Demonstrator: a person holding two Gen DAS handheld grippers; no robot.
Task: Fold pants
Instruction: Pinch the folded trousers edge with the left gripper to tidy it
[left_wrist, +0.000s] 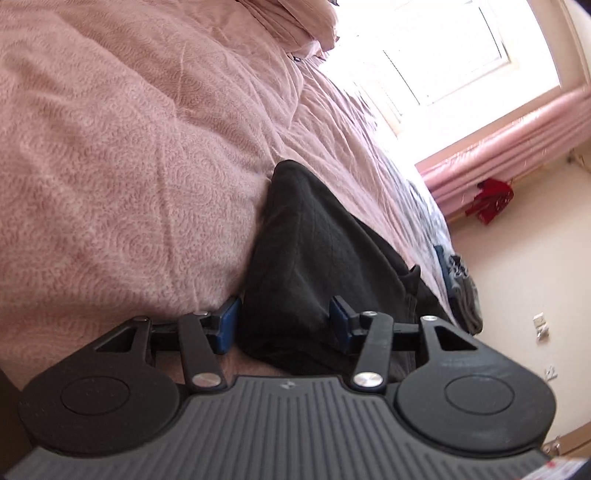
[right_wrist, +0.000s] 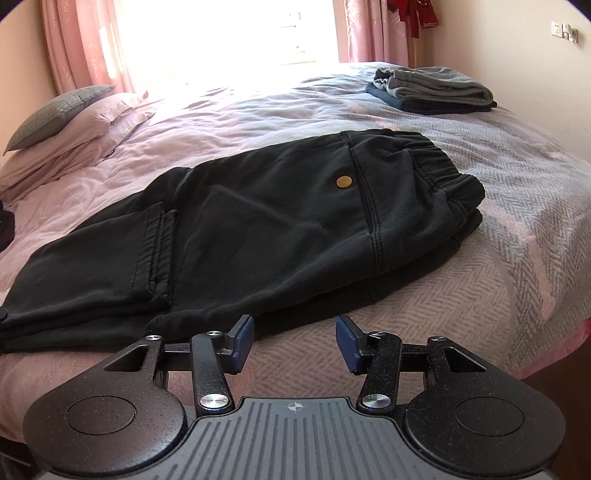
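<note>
- Straddling the black pants (left_wrist: 317, 266), the left gripper (left_wrist: 284, 321) has spread fingers; closing shallow risks pinching one layer.
- Spread, empty right gripper (right_wrist: 293, 341) hovers near; tugging could undo the fold.

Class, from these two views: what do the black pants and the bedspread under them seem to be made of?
Black pants: likely a thick cotton knit or washed twill; matte, soft creases, stitched seams, gathered elastic waistband.
Bedspread: seemingly woven cotton, matte, with a pink-and-grey herringbone weave.
</note>
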